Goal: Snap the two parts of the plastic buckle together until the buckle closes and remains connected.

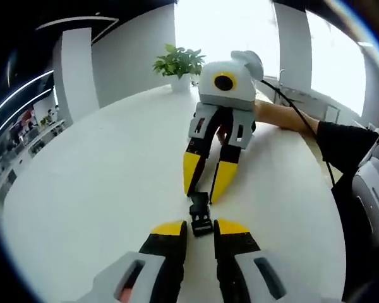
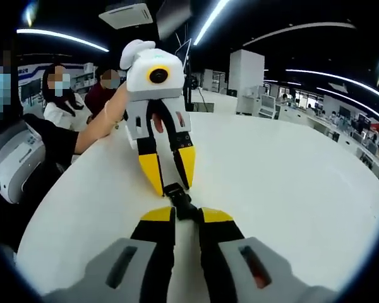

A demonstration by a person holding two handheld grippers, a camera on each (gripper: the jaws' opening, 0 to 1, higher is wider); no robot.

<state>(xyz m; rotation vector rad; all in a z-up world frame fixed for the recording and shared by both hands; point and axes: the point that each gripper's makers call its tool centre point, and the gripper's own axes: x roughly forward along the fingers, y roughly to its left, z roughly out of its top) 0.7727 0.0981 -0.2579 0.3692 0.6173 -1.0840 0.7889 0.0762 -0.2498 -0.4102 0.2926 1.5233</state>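
While lying on the white desk [image 1: 82, 189], black buckle [image 1: 201, 216] running lengthwise between facing grippers: left gripper [image 1: 201, 226] jaws clamping near end, right gripper [image 1: 205, 186] jaws clamping far end.

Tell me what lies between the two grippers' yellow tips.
The black plastic buckle spans the gap on the white table, one end at the left gripper, the other at the right gripper. The right gripper view shows the same.

Right gripper [image 2: 187, 216] pinches one end of the black buckle [image 2: 179, 199] between its yellow tips; straight ahead the left gripper [image 2: 170, 177] grips the far end, over the white table [image 2: 290, 183].
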